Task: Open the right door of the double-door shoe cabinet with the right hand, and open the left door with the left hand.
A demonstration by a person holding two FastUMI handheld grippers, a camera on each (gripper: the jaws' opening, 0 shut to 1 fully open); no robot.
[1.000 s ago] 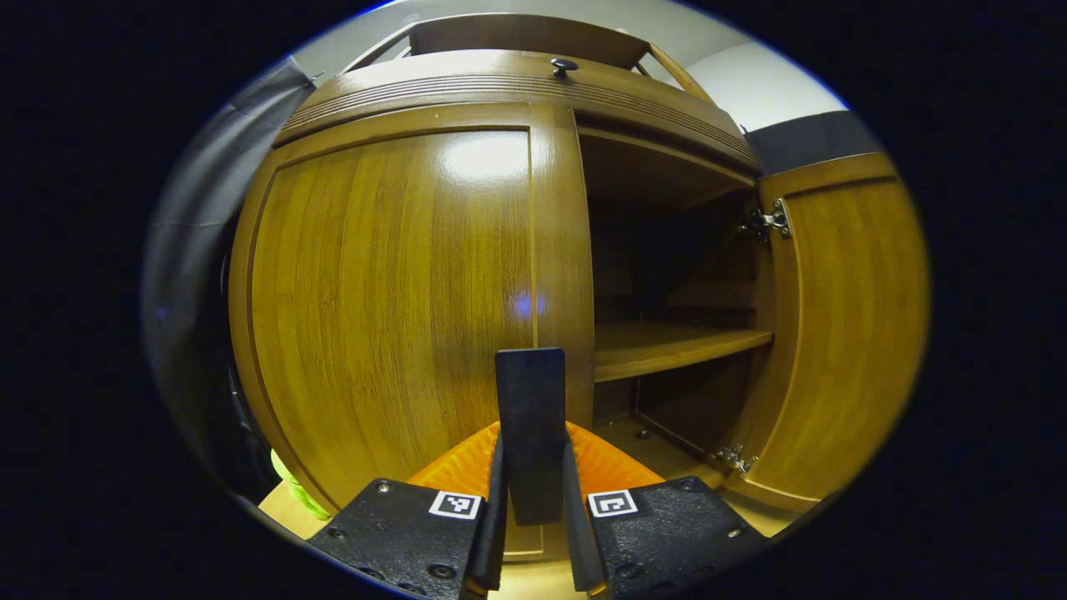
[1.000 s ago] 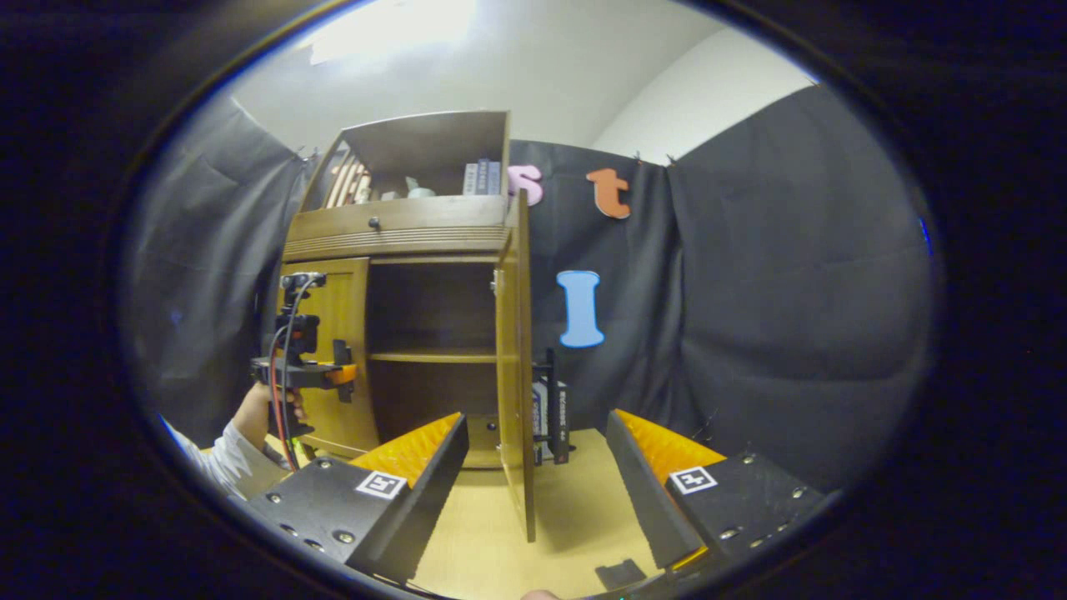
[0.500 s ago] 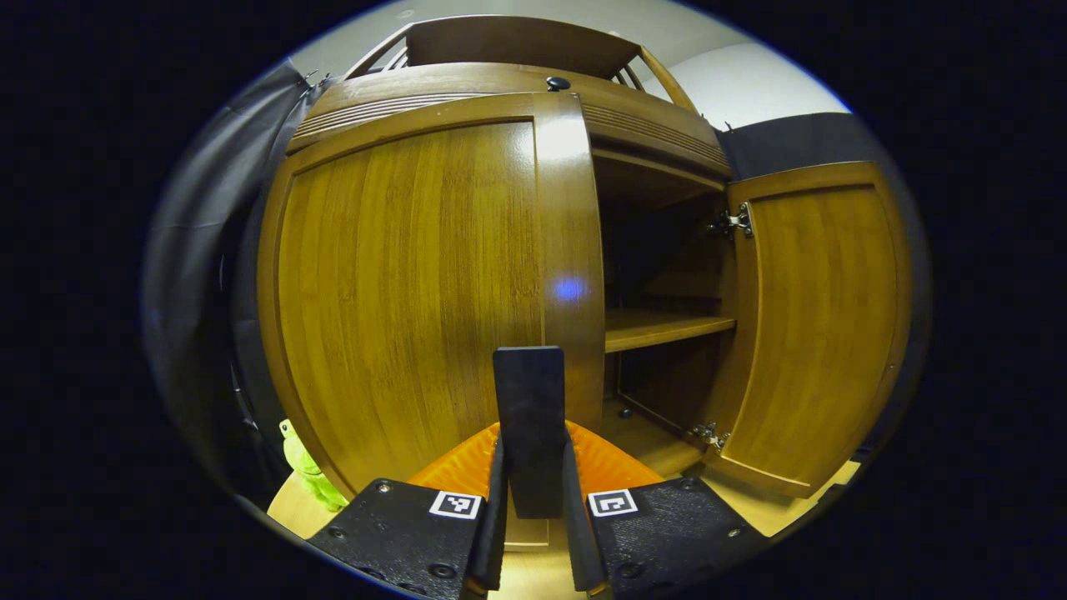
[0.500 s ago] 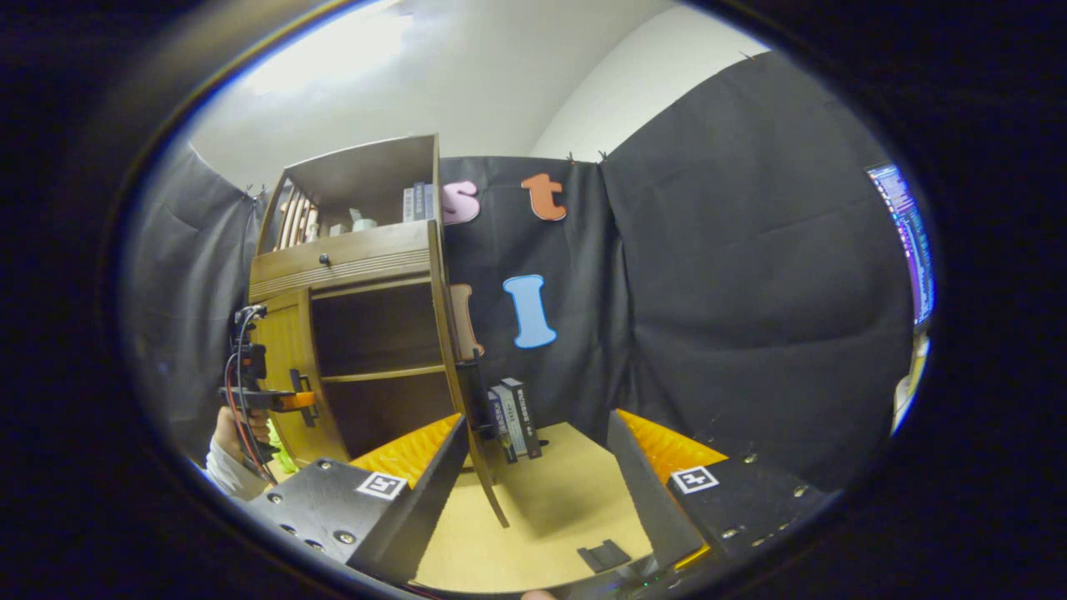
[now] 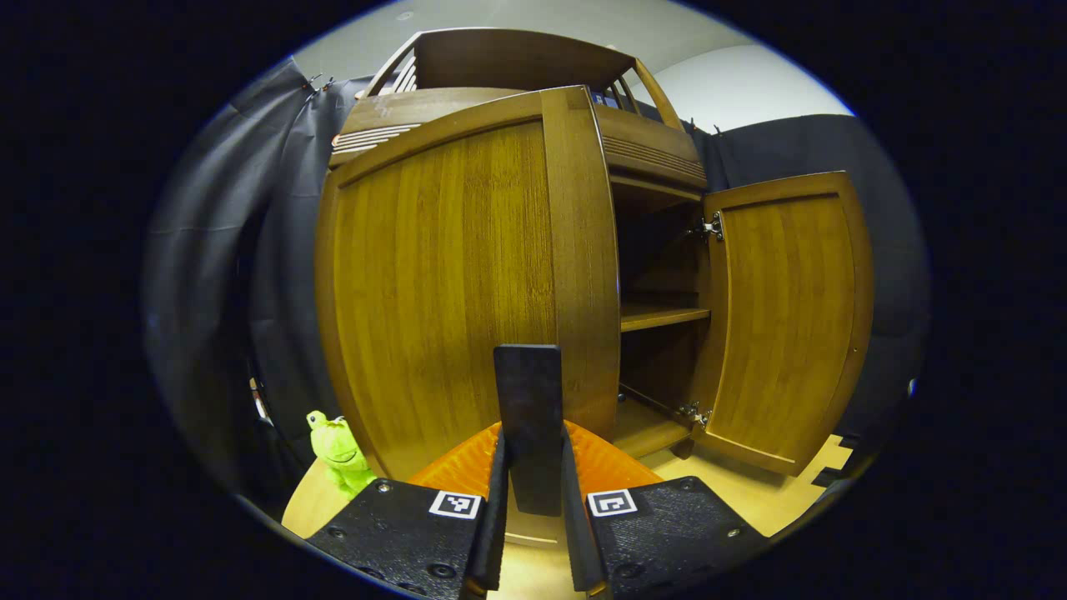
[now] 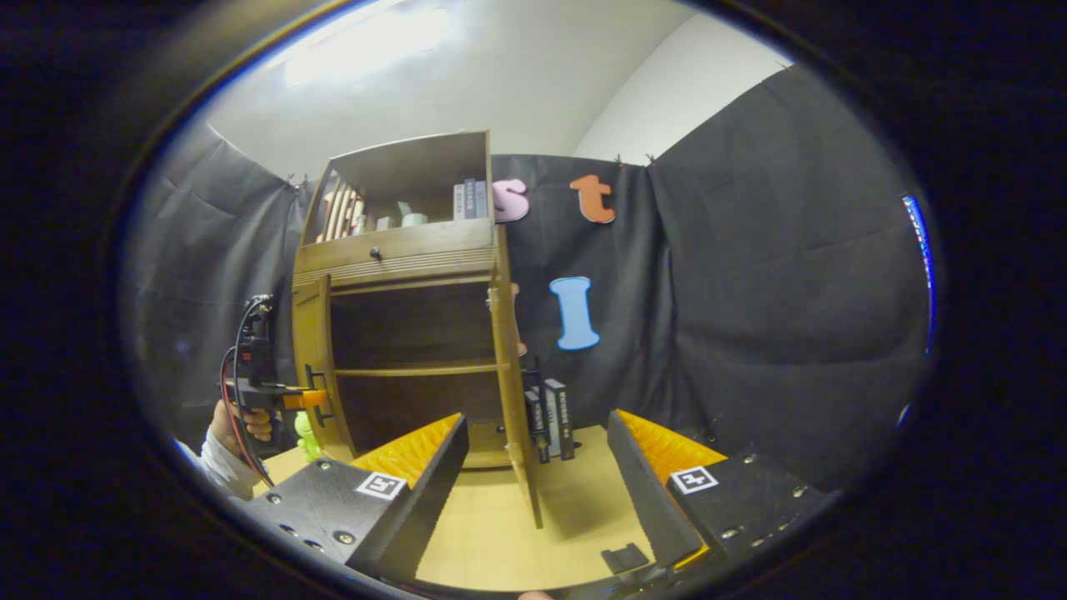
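The left door's handle (image 5: 528, 421) is clamped in the left tool (image 5: 530, 508) for pulling — the right tool (image 6: 533, 492) is held wide, the right door (image 6: 510, 383) already open at 12 o'clock.

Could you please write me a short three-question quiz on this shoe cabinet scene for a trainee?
1. True or false: the right door is closed.
2. What is the left gripper shut on?
A. the left door's handle
B. the green frog toy
C. nothing
3. Fill in the missing word: the right gripper is ____ and holds nothing.

Key:
1. False: it stands wide open, showing the shelf inside.
2. A: both fingers press on the dark handle of the left door, which stands partly open.
3. Open: its fingers are spread apart over the wooden floor.
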